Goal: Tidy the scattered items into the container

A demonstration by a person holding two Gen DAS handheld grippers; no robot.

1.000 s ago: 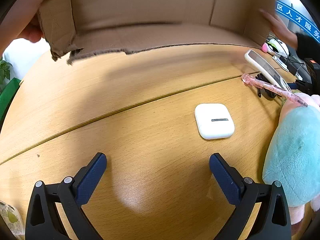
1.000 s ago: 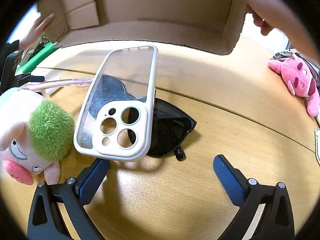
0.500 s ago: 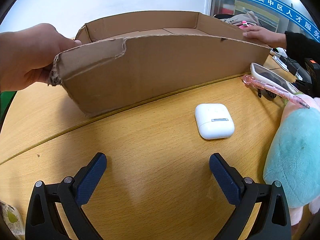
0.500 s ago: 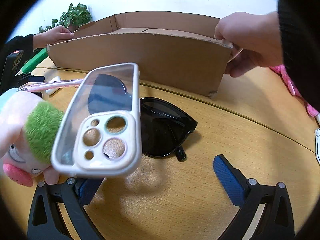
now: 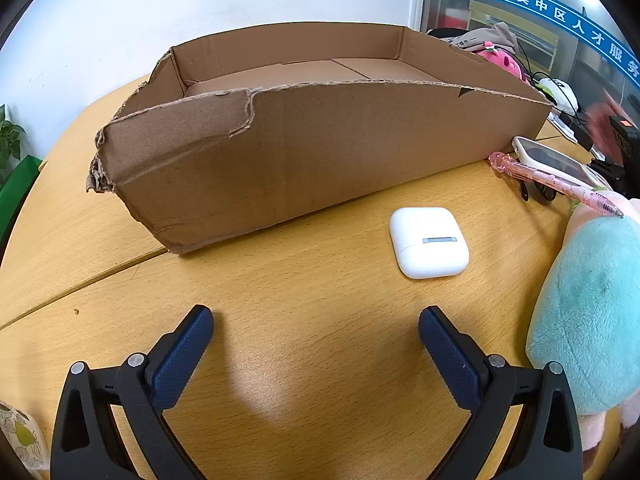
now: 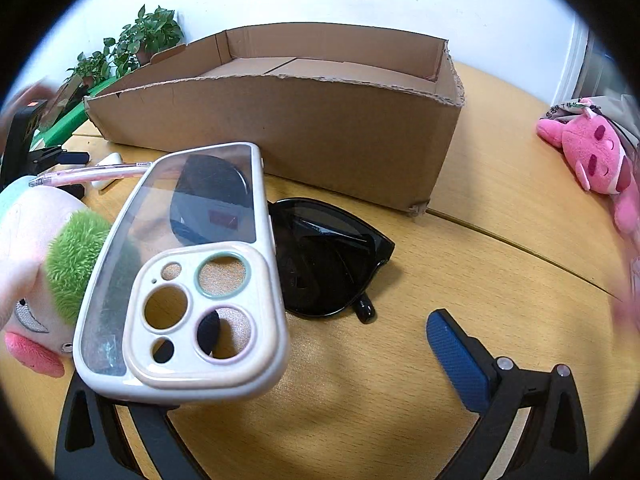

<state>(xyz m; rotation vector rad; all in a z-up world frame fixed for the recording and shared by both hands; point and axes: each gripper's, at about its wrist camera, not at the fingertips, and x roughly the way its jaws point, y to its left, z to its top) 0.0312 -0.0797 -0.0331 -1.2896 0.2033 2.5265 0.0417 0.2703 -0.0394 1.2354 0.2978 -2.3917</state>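
An empty, torn cardboard box (image 5: 320, 152) stands on the wooden table, just behind a white earbud case (image 5: 428, 242). My left gripper (image 5: 316, 344) is open above bare wood, with the earbud case ahead to its right. A pink pen (image 5: 556, 182) lies over a teal plush (image 5: 588, 320). In the right wrist view a clear phone case (image 6: 192, 272) leans over black sunglasses (image 6: 328, 256) and a green-haired pig plush (image 6: 60, 264). It hides the left finger of my right gripper (image 6: 324, 356), which stands open. The box (image 6: 280, 120) sits behind them.
A pink plush (image 6: 592, 152) lies at the table's right side. Potted plants (image 6: 148, 36) stand behind the box on the left. A black stand (image 5: 624, 148) and cables crowd the far right in the left wrist view. A blurred hand (image 6: 24, 96) shows at the edge.
A person's hands lowered the tilted cardboard box onto the table behind the items and then drew away. The phone case now sits lower and closer in the right wrist view. Both grippers held still.
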